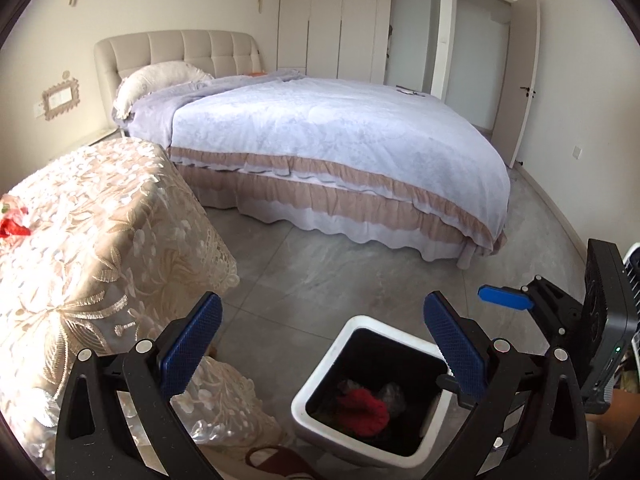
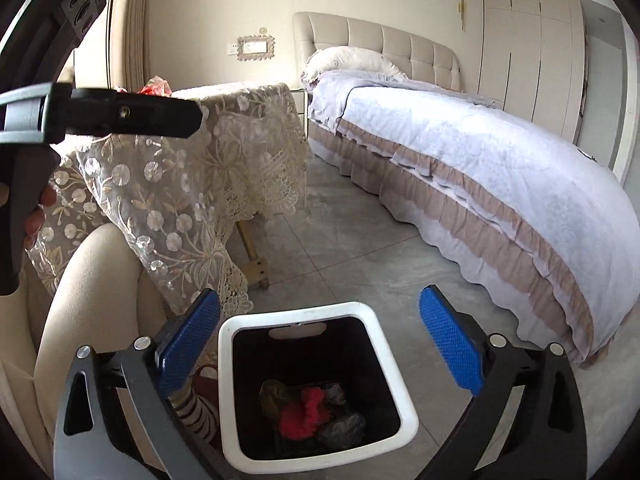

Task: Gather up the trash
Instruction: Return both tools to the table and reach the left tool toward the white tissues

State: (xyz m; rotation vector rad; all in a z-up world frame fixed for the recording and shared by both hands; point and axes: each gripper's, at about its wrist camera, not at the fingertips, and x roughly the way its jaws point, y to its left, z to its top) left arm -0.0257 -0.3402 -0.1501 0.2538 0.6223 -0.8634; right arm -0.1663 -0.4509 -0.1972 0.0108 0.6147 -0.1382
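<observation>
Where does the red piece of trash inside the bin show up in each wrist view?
Left wrist: red trash lies at the bottom of the white-rimmed bin, lower centre-right, beside the right pad.
Right wrist: red trash sits in the same bin, bottom centre, between the open fingers.
Shared landmark: the lace-covered table, left of the bin.

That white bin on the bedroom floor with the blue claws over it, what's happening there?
A person is tidying up with a hand-held gripper in each hand. Both the left gripper and the right gripper hang open and empty above the white bin, which already holds red trash and some dark crumpled wrappers. More red-and-white litter lies on the lace-covered table beside the bed.
</observation>
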